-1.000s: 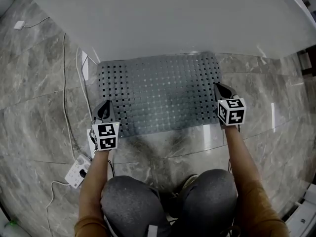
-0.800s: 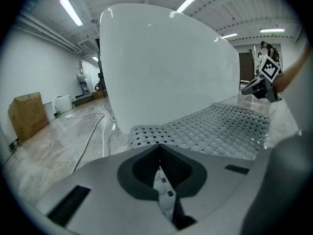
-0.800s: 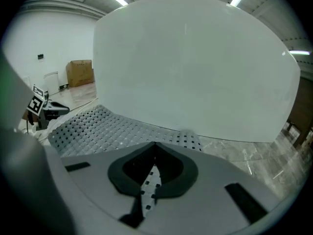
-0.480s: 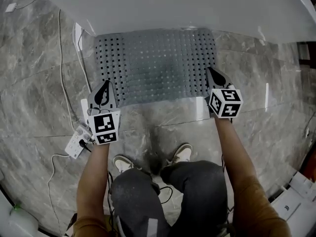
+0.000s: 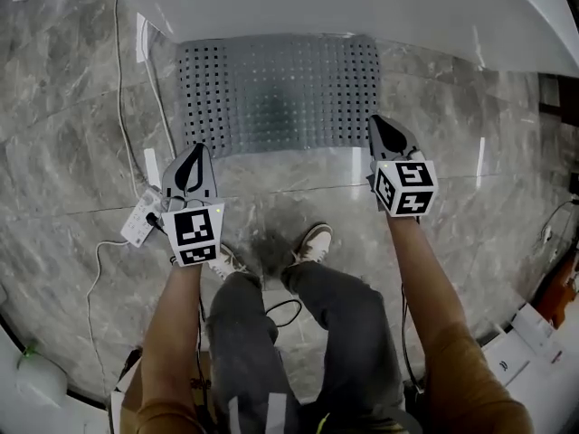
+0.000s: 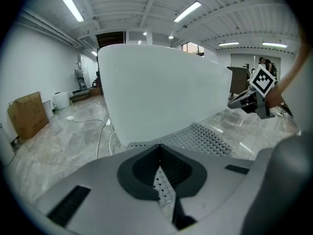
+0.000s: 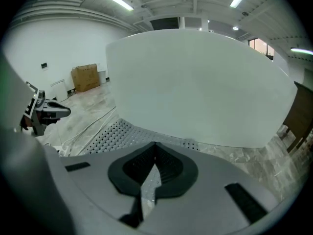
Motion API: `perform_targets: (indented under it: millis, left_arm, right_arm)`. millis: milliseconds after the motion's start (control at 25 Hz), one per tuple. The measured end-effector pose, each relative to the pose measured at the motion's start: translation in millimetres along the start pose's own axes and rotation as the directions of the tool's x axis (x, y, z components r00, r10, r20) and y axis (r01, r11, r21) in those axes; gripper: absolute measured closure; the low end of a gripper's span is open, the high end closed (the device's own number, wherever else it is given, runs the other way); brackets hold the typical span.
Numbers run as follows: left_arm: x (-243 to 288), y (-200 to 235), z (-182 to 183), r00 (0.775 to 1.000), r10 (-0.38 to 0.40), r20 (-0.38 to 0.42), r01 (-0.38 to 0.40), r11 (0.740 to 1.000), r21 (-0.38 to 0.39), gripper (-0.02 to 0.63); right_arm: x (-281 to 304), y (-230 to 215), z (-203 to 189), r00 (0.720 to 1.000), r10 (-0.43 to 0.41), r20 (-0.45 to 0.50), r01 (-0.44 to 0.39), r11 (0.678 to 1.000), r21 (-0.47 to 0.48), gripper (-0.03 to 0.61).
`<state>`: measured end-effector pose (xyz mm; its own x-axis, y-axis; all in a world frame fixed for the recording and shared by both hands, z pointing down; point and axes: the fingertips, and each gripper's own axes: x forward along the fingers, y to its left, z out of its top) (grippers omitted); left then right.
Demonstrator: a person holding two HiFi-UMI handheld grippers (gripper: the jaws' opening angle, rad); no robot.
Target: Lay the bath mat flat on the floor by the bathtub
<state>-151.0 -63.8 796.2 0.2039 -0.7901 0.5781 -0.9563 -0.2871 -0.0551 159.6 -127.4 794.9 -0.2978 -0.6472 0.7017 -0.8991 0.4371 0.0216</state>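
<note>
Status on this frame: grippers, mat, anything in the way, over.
Both shut, empty, above the floor: left gripper, right gripper. Bath mat flat on floor beside bathtub. Cable and power strip left of mat, not on it.

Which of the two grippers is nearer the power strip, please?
The left gripper: the power strip lies just left of it, while the right gripper is at the other side of the mat.

One bath mat (image 5: 276, 93), one bathtub (image 5: 362, 7), one power strip (image 5: 140, 222), one cardboard box (image 6: 28, 114), two shoes (image 5: 312, 240), and two tongs: left tongs (image 5: 194, 154), right tongs (image 5: 378, 127).
</note>
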Motion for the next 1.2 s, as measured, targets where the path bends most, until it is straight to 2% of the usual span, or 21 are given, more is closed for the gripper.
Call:
perform_targets:
  millis: [320,880,1200]
  left_arm:
    - [-40.4,-15.0,51.0,1.0,-0.004,-0.018,0.003,0.999,-0.04,0.611]
    - [-109.8,-31.3,179.3,0.999,-0.023,0.023,0.023,1.0,0.001,0.609]
    - [-141.6,-30.3,235.7,0.999,-0.018,0.037,0.017,1.0,0.009,0.61]
  right_arm:
    - [-52.0,5.2,22.2,0.999,0.027,-0.037,-0.028,0.999,-0.027,0.574]
    - [-147.5,-12.4,139.0,0.998,0.052,0.035,-0.05,0.997,-0.062,0.574]
    - [-199.6,-18.3,177.5,0.998,0.043,0.052,-0.042,0.999,-0.029,0.574]
